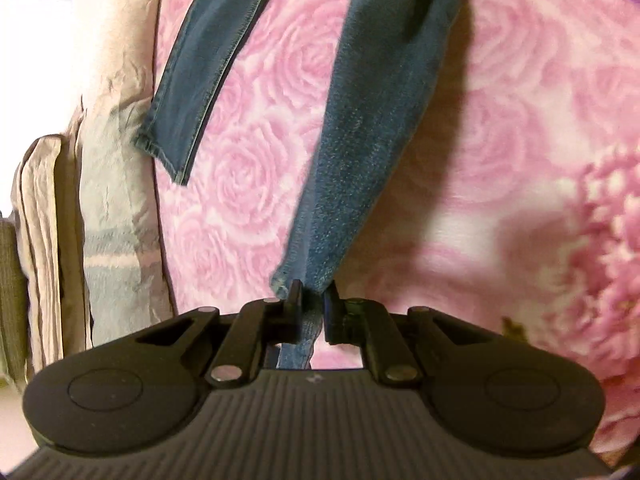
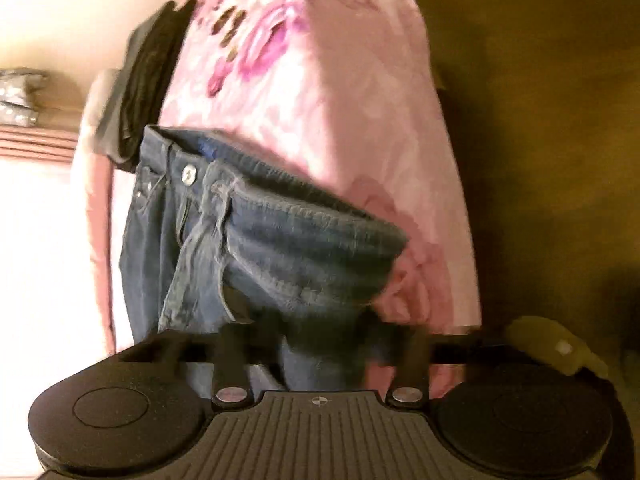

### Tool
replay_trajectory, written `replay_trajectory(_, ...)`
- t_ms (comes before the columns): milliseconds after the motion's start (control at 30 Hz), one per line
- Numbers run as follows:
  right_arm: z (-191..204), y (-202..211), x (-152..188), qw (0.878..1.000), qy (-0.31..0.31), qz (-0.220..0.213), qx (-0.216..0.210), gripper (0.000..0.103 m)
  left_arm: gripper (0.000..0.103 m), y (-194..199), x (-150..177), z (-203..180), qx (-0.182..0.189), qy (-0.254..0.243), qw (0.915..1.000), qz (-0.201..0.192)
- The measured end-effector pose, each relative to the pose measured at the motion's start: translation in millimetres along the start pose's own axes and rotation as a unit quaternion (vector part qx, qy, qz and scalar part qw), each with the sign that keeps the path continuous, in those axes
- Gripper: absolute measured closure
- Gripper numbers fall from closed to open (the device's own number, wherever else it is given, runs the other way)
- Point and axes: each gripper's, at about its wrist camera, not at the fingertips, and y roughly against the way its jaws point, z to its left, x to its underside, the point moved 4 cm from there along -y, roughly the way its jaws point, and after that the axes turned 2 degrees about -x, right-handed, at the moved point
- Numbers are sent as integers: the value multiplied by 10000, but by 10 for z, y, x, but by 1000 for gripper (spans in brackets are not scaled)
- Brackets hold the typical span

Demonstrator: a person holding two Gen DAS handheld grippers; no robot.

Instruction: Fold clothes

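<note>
The jeans point(image 1: 360, 152) lie spread on the pink bedspread point(image 1: 500, 120), no fold made yet, left gripper point(image 1: 312, 300) clamped on one leg's hem, right gripper point(image 2: 320, 340) at the waist end, too blurred to tell its grip.

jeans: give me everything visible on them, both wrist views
The jeans are blue, faded denim with pale stitched seams. They lie spread on a pink rose-print blanket. One leg's hem is pinched in the left gripper, with that leg running away from the camera; the other leg lies flat and free, its hem near the blanket's edge. In the right wrist view the waistband shows a metal button, belt loops and fly. The blurred right gripper is at the fabric below it.
</note>
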Motion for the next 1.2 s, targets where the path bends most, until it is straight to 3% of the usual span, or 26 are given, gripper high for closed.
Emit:
replay_trajectory(33, 77, 81, -111, 9998, 178, 34, 12, 87, 96, 76, -6, -14, 36, 47, 10000, 58)
replay_trajectory(133, 460, 409, -482, 9948, 1019, -73, -38, 94, 96, 350, -13, -133, 279, 146, 9994, 157)
replay_trajectory(233, 844, 623, -897, 9836, 1791, -215, -77, 95, 96, 663, -69, -403, 772, 303, 9965, 134)
replay_trajectory(333, 1144, 566, -1136, 9655, 2598, -180, 85, 95, 95, 866, -211, -802, 1170, 351, 9923, 188)
replay_trajectory(467, 1123, 323, -1102, 9665, 2390, 314, 881, 92, 92, 885, -314, -1156, 1550, 505, 9854, 483)
replay_trajectory(500, 1102, 322, -1063, 9648, 2401, 343, 1020, 83, 89, 883, -299, -1191, 1618, 467, 9842, 549)
replay_trajectory(567, 1057, 378, -994, 9611, 2391, 300, 1349, 30, 78, 900, -245, -1186, 1716, 479, 9822, 603)
replay_trajectory(633, 1051, 447, -974, 9613, 2364, 84, 1413, 22, 71, 888, -192, -1052, 1780, 642, 9806, 523)
replay_trajectory(767, 1156, 638, -891, 9570, 2393, -356, 1600, 22, 71, 773, -215, -450, 1767, 1352, 9748, 174)
replay_trajectory(933, 1367, 775, -757, 9523, 2566, -745, 1476, 22, 71, 687, -831, 383, 1498, 1658, 9725, -653)
replay_trajectory(1067, 1366, 740, -778, 9495, 2681, -765, 1440, 22, 64, 772, -1842, 914, 1445, 1486, 9663, -1525)
replay_trajectory(1200, 1205, 605, -1016, 9561, 2534, -636, 1326, 22, 52, 918, -3079, 1283, 1666, 1425, 9494, -2247)
